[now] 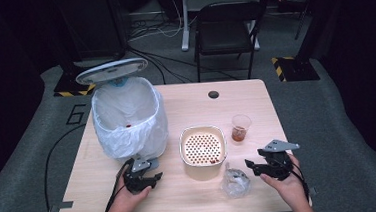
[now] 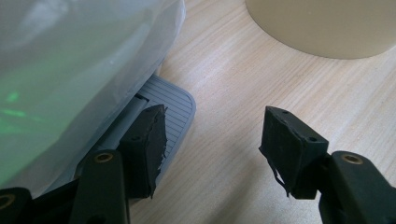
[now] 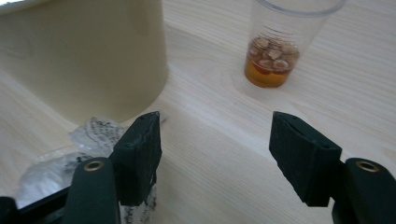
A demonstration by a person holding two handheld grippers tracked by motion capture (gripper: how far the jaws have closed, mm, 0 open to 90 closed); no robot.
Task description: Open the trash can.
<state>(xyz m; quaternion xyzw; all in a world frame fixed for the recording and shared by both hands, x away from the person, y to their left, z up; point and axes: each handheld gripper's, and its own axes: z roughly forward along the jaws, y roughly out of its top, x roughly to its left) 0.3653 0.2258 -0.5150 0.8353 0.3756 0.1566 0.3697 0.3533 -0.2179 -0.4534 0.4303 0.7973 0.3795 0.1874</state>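
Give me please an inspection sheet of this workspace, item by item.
Surface: wooden table, bare wood.
Job's things: pedal bin with white liner, lid up; crumpled clear wrapper beside the right hand-held gripper.
Clutter: cream strainer bowl; clear cup with amber liquid.
Grippers: left hand-held gripper open, one jaw over the pedal; right open, nothing between.
Cables: black cable on the floor.
Surroundings: black chair behind the table.

The left gripper [image 1: 142, 178] rests low near the table's front edge, held by the left hand [image 1: 127, 196], and its jaws stand apart with nothing between them. The right gripper [image 1: 271, 164] (grey plate on top) is raised in the right hand [image 1: 287, 183] near the front right corner, jaws apart and empty.
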